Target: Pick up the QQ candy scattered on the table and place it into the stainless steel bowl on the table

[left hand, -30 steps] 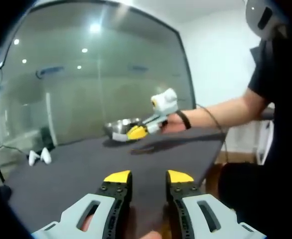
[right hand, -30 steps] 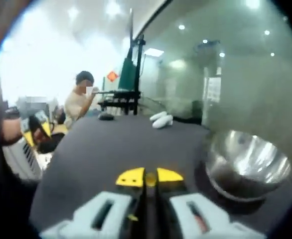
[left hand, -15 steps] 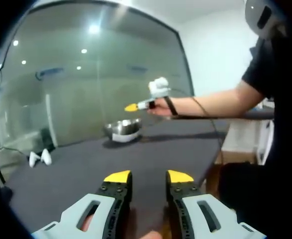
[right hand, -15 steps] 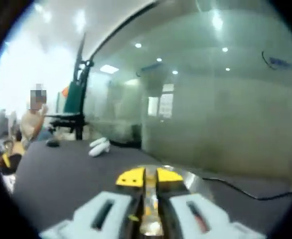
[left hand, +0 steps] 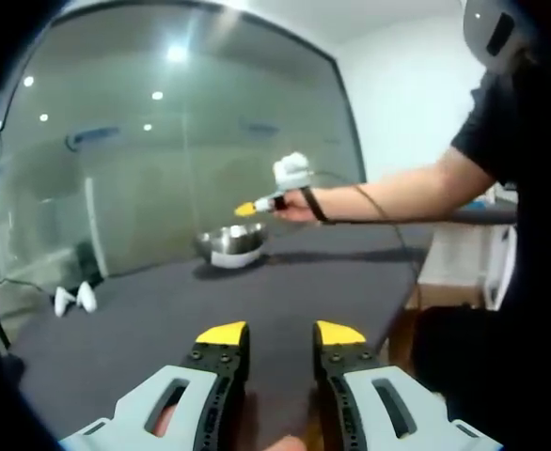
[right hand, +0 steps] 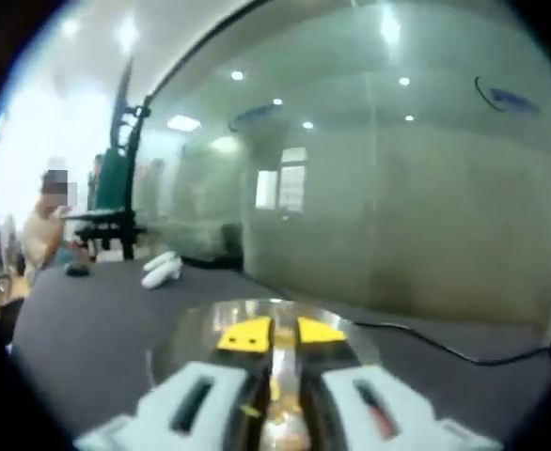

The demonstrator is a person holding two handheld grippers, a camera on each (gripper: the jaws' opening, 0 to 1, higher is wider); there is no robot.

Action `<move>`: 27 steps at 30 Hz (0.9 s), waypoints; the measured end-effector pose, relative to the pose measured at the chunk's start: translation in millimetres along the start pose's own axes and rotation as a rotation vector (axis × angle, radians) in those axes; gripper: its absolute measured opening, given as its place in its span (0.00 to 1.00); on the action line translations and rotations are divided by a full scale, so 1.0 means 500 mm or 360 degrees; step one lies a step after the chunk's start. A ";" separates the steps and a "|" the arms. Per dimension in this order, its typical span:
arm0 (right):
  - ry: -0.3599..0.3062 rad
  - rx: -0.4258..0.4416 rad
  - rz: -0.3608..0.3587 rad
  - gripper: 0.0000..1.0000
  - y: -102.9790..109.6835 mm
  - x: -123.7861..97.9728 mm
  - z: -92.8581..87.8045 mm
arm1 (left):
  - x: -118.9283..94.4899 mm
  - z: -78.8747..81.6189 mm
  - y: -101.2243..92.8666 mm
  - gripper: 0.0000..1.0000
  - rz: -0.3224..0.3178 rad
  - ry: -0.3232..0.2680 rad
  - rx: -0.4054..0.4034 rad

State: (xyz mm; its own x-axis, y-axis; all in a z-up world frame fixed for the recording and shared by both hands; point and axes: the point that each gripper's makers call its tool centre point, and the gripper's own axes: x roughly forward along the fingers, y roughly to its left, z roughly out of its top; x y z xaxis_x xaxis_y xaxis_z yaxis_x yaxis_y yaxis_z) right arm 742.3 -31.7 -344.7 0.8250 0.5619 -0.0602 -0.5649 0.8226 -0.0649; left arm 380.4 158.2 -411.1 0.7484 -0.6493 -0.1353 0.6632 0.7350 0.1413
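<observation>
While the left gripper (left hand: 280,335) hangs low over the dark grey tabletop (left hand: 163,319) with its yellow-tipped jaws parted and nothing between them, the right gripper (left hand: 249,208) shows in the left gripper view well ahead, held out on a person's bare forearm (left hand: 398,199) above the shiny stainless steel bowl (left hand: 230,246), which stands on the table beyond the left jaws. In the right gripper view the right gripper (right hand: 282,331) has its yellow tips close together, directly over the round steel bowl (right hand: 186,329); a blurred yellowish streak lies in the narrow gap, but I cannot tell whether it is a candy. Two small white objects (right hand: 161,270) rest on the table beyond, to the left.
</observation>
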 end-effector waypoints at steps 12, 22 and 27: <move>-0.0029 0.0036 0.0021 0.13 0.010 -0.024 0.001 | 0.001 0.001 -0.004 0.29 -0.0005 -0.0003 -0.0003; -0.0035 0.0023 0.0046 0.13 0.019 -0.039 0.006 | 0.003 -0.001 -0.009 0.29 -0.0015 0.0000 -0.0003; -0.0046 0.0018 0.0036 0.13 0.017 -0.050 0.010 | 0.006 0.000 -0.013 0.29 -0.0024 0.0003 0.0004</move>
State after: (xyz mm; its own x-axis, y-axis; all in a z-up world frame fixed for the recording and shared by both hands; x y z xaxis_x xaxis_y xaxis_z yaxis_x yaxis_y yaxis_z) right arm 716.7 -38.2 -338.9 0.8120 0.5827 -0.0326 -0.5836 0.8103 -0.0527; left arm 378.2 151.3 -412.6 0.7382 -0.6600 -0.1394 0.6745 0.7245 0.1415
